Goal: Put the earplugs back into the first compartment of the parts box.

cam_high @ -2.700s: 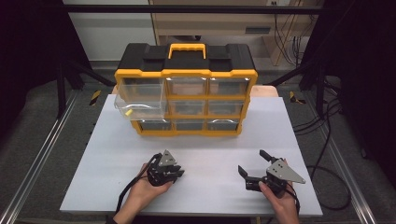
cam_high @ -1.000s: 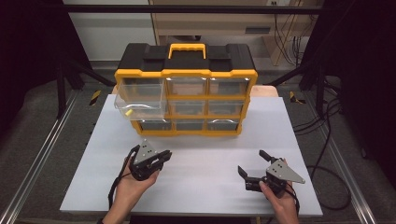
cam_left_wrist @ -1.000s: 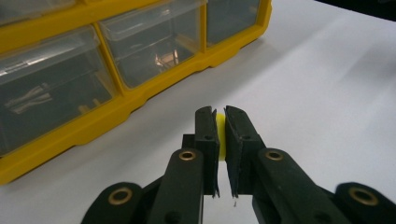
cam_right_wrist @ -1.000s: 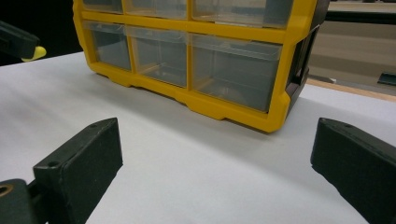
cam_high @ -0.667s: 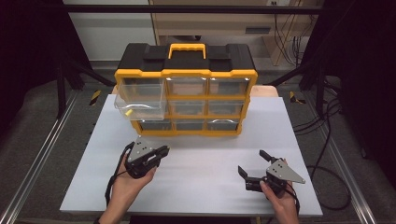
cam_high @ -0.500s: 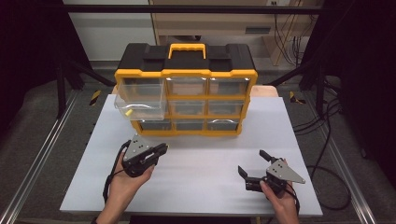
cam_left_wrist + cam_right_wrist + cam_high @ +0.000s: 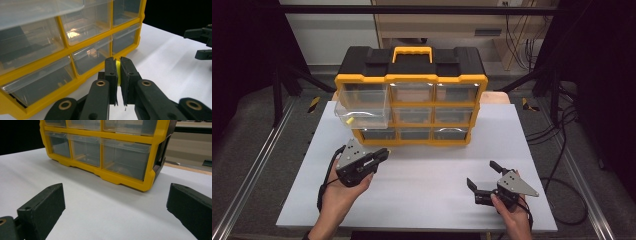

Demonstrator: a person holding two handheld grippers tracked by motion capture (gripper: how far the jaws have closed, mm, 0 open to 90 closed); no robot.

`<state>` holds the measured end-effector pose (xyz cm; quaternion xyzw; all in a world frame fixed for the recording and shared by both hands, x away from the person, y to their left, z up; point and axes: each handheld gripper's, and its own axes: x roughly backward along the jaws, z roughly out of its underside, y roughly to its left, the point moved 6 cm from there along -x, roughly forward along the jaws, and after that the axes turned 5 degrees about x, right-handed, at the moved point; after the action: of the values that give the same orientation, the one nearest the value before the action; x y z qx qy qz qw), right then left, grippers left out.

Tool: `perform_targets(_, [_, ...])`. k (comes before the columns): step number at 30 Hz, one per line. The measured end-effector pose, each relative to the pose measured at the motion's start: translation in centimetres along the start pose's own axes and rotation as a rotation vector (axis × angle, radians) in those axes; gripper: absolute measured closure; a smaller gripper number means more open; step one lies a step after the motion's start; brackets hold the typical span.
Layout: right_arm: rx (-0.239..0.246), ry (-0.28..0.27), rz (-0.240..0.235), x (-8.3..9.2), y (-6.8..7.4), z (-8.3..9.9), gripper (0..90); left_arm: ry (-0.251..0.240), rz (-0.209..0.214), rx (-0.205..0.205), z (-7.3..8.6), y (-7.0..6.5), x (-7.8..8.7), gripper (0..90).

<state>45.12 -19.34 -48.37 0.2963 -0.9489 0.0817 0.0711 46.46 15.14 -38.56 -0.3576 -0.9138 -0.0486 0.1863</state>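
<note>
A yellow-and-black drawer cabinet (image 7: 412,95) stands at the back of the white table (image 7: 422,195). Its top-left clear drawer (image 7: 362,112) is pulled out, with a small yellow piece (image 7: 348,120) inside. My left gripper (image 7: 383,152) hovers in front of the cabinet's lower left, below that drawer. In the left gripper view its jaws (image 7: 118,68) are shut on a small yellow part (image 7: 118,72). My right gripper (image 7: 481,173) rests at the front right of the table, open, with nothing between its jaws (image 7: 115,202).
The cabinet's other clear drawers (image 7: 434,115) are closed. Bare white table lies between the two grippers. Metal rails (image 7: 252,170) run along both sides of the table, and cables (image 7: 562,150) hang to the right.
My left gripper has lifted off the table and moved left and toward the cabinet, still shut on the yellow part. The right gripper has stayed put.
</note>
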Motion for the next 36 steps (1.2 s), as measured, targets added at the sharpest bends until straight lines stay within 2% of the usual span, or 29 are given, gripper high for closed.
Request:
perform_targets(10, [-0.004, -0.002, -0.003, 0.0, 0.0, 0.0, 2.0, -0.019, 0.011, 0.001, -1.3, -0.2, 0.7, 84.6])
perform_targets(20, [-0.002, -0.002, -0.004, 0.0, 0.0, 0.0, 2.0, -0.024, 0.032, 0.000, -3.3, -0.9, 1.7, 84.6])
perform_targets(36, [-0.008, -0.001, -0.003, 0.0, 0.0, 0.0, 2.0, -0.103, 0.029, -0.011, -7.5, -0.7, 3.9, 84.6])
